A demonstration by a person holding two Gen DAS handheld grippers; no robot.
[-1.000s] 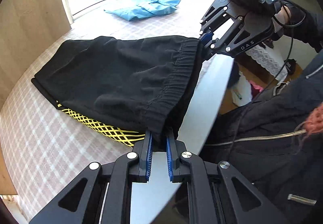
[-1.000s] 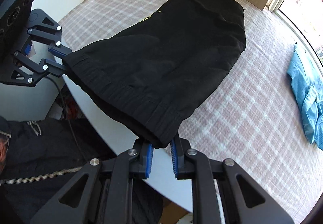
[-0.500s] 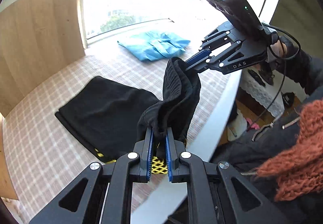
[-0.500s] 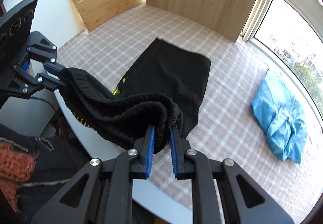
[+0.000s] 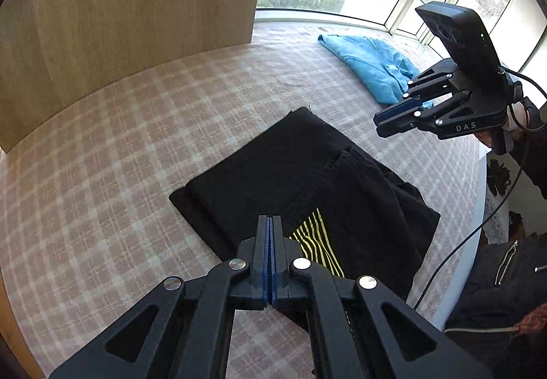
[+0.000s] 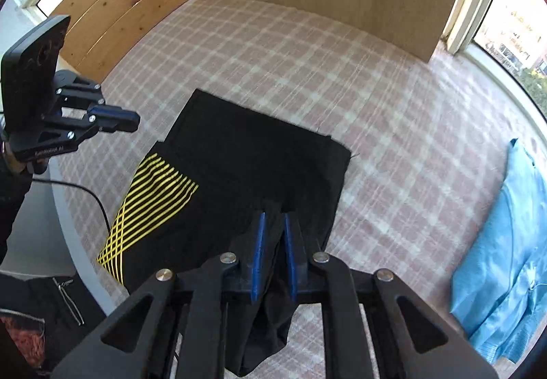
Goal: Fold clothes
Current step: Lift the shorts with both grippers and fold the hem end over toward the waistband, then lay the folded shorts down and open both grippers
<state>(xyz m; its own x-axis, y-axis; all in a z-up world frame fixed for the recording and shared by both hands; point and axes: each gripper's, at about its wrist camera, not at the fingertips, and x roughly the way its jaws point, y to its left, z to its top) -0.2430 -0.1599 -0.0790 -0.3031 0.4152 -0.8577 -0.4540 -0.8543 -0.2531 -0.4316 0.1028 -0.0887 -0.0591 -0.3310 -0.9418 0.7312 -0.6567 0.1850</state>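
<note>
Black shorts with yellow stripes (image 5: 307, 180) lie on the checked table, the waistband part folded back over the legs; they also show in the right wrist view (image 6: 239, 167). My left gripper (image 5: 270, 225) is shut and empty, hovering above the near edge of the shorts. It also shows in the right wrist view (image 6: 135, 120). My right gripper (image 6: 272, 220) has its blue pads slightly apart with black cloth hanging between and below them. It also shows in the left wrist view (image 5: 377, 120), raised above the shorts with the pads together.
A blue garment (image 5: 372, 67) lies on the table by the window, also in the right wrist view (image 6: 509, 259). Wooden panels (image 5: 119, 2) stand at the back. The table's white edge (image 5: 475, 208) runs next to the person in a dark jacket.
Both grippers carried the waistband forward over the shorts. The left gripper let go and shut empty. The shorts now lie folded on the table.
</note>
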